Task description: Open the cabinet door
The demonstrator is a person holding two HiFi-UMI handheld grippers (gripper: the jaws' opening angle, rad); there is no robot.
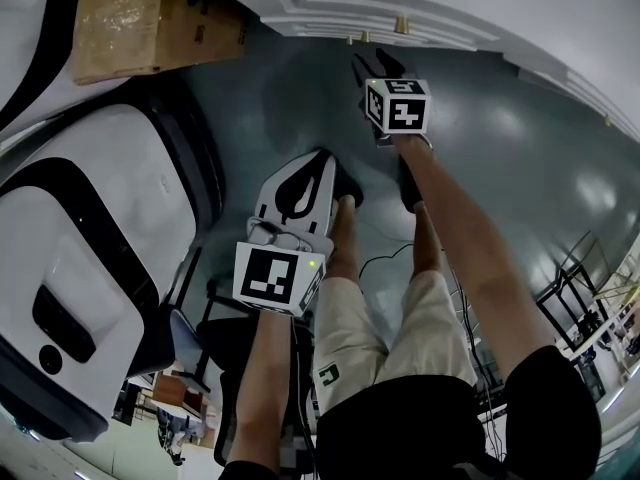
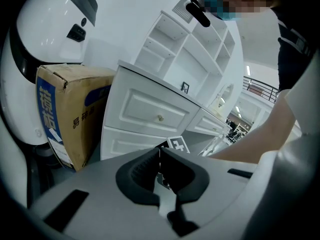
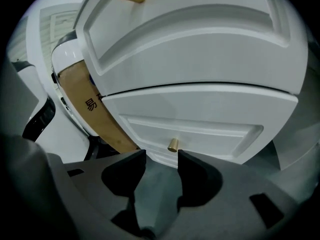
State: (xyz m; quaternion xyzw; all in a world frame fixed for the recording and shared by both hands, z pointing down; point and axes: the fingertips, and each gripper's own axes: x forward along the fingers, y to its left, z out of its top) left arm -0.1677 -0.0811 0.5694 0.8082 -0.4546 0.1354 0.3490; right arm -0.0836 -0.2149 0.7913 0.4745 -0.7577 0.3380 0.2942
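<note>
Cabinet door (image 3: 200, 129), the lower white panel, sits flush and closed, so nothing is opened yet. Its brass knob (image 3: 173, 145) lies just beyond the right gripper (image 3: 161, 156), whose jaws stand apart and empty, lined up either side of the knob but not touching it. Left to do, I'd say: move in, clamp the knob, pull. The left gripper (image 2: 160, 154) hangs nearer the person, jaws pressed together on nothing. Count: two grippers, two white panels with two brass knobs in the right gripper view, and one cardboard box (image 2: 70, 114) left of the cabinet.
</note>
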